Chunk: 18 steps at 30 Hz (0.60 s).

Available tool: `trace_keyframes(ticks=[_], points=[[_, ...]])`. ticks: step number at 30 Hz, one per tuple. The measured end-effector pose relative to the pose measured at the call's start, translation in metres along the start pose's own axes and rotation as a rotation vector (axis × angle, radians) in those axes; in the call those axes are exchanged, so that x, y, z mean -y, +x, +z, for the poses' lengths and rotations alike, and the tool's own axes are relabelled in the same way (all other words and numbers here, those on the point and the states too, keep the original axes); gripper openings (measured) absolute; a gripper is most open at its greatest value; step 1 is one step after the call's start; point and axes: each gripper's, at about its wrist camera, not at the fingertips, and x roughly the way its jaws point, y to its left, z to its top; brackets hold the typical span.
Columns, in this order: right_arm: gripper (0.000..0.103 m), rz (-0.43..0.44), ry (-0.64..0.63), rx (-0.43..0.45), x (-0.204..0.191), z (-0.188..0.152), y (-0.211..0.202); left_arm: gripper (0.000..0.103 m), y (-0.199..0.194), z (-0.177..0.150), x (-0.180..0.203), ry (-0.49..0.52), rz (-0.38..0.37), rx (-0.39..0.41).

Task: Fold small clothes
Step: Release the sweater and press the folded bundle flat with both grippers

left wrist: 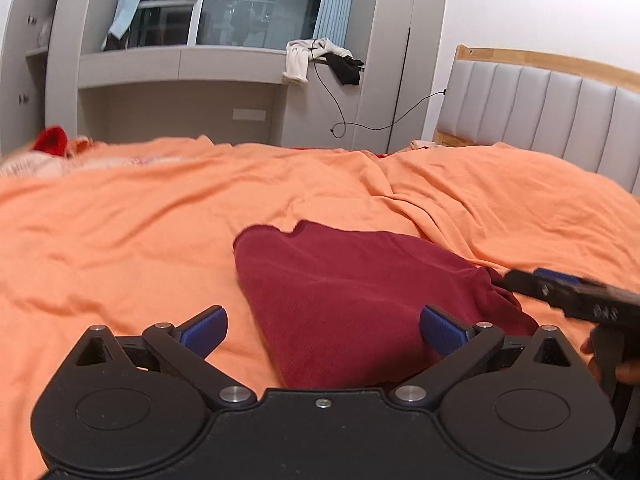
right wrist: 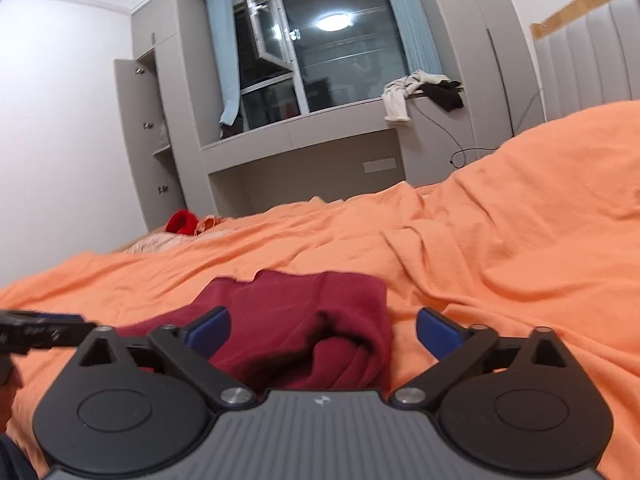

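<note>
Dark red garment [left wrist: 352, 304]: knitted cloth, matt, fine nubbly texture; lower centre of both views. Orange bedsheet [left wrist: 120, 232]: soft woven cloth, matt, creased. Left gripper [left wrist: 323, 330] and right gripper [right wrist: 323, 332]: matt black plastic linkages, bright metal pivot pins, blue finger pads [left wrist: 206, 330] with a ribbed surface. The right gripper body carries a grey ribbed plastic cover [right wrist: 320, 432] at lower centre. Headboard [left wrist: 560, 108], right of the left-wrist frame: grey padded panels, smooth with a slight sheen, topped by a pale wood rail [left wrist: 540, 58]. Window pane [right wrist: 340, 44], upper centre: glossy glass reflecting a lamp. Cabinetry [left wrist: 180, 68]: smooth matt grey panels.
</note>
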Motion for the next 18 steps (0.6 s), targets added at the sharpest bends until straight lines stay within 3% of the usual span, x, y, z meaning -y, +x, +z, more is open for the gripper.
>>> trace_keyframes(ticks=[6, 11, 18], points=[[0.103, -0.023, 0.0, -0.081, -0.001, -0.014, 0.006, 0.103, 0.013, -0.02, -0.006, 0.0, -0.04, -0.002], [0.103, -0.067, -0.024, -0.172, 0.0, -0.028, 0.028, 0.103, 0.029, -0.038, -0.016, -0.021, -0.075, -0.063], [0.103, -0.065, -0.011, -0.195, -0.006, -0.028, 0.039, 0.103, 0.034, -0.045, -0.03, -0.066, -0.128, -0.072]])
